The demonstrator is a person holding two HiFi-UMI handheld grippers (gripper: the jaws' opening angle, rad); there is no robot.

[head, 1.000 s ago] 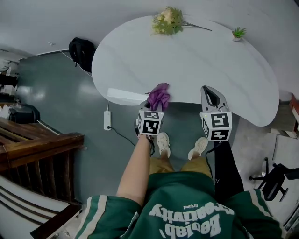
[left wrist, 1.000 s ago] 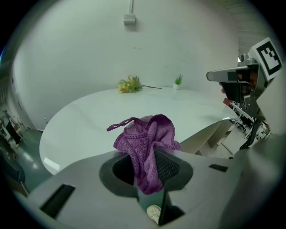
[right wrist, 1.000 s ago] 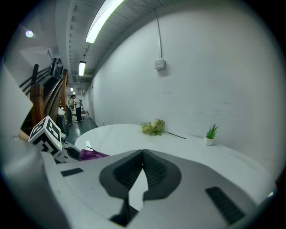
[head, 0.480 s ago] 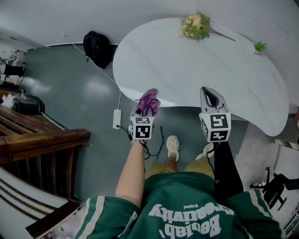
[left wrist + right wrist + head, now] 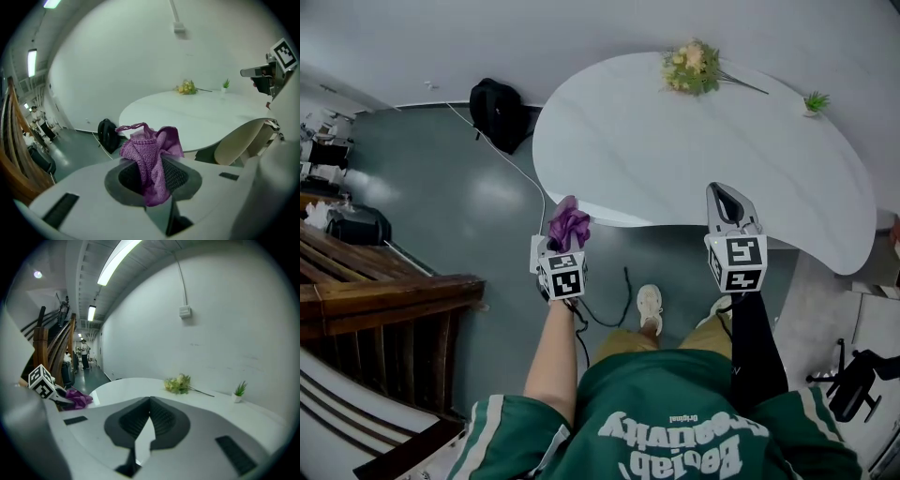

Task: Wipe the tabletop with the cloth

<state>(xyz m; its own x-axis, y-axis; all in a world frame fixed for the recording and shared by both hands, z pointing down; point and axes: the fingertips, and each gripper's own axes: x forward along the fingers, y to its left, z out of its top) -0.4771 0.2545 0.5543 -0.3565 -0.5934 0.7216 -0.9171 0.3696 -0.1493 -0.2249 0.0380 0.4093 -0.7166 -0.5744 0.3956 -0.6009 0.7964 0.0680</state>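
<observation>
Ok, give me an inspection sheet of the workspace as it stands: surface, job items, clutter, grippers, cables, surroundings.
Surface: white tabletop, bare except two items along its far side; no dirt visible.
Job's things: purple cloth, bunched, off the table, above the floor.
Clutter: flower bunch; small potted plant.
Grippers: left gripper shut on the cloth; right gripper shut, empty, by the table's near edge.
Cables: white cable across the floor to a power strip; black cable near the person's shoe.
Surroundings: black backpack, wooden stair rail, office chair.
</observation>
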